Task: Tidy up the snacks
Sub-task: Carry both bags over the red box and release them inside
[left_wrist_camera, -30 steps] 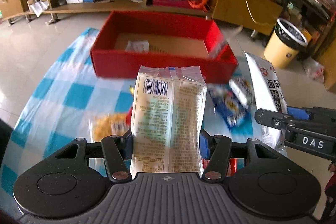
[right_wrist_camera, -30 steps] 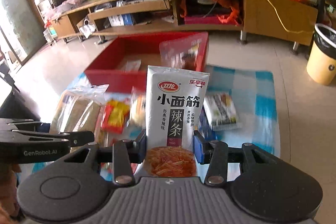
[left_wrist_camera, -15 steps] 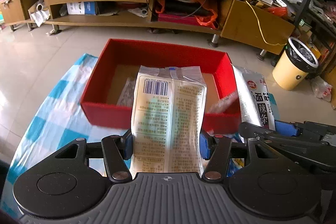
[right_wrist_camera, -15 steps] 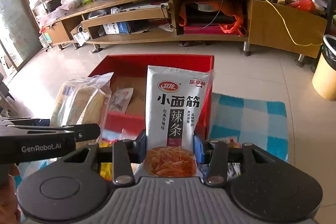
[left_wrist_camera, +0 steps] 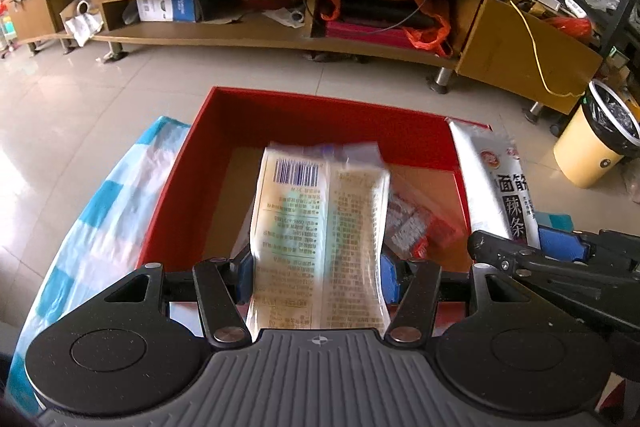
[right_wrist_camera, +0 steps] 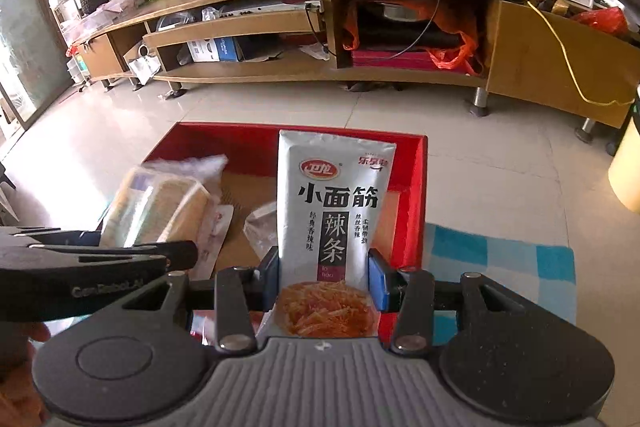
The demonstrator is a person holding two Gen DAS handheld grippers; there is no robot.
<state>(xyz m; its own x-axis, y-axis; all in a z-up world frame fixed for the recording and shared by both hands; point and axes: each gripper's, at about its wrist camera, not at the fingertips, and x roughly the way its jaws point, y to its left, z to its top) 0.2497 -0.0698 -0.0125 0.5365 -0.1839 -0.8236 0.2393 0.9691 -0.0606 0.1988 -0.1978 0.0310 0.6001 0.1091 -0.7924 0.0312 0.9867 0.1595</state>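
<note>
The left tool is pinching a clear-wrapped pale biscuit packet with a barcode at its lower sides, so the packet stands with its long axis pointing away from the tool, over the open red cardboard box with a brown floor. The right tool grips a white and grey glossy pouch printed with black Chinese characters and a picture of orange strips in the same way, upright and lengthwise along the fingers. In the left view that pouch hangs at the box's right wall; in the right view it is over the box's right half, with the biscuit packet to its left.

Both packets are already above the box interior, so the coming move looks like a lowering and letting go more than a reach. The box lies straight ahead and below each tool, each on its own side, neither clearly nearer. On the box floor lie a small red and white wrapped snack and a small clear sachet (both partly hidden behind the held packets). The box stands on a blue and white checked cloth over the bench; the cloth shows at the left and right of the box.
</note>
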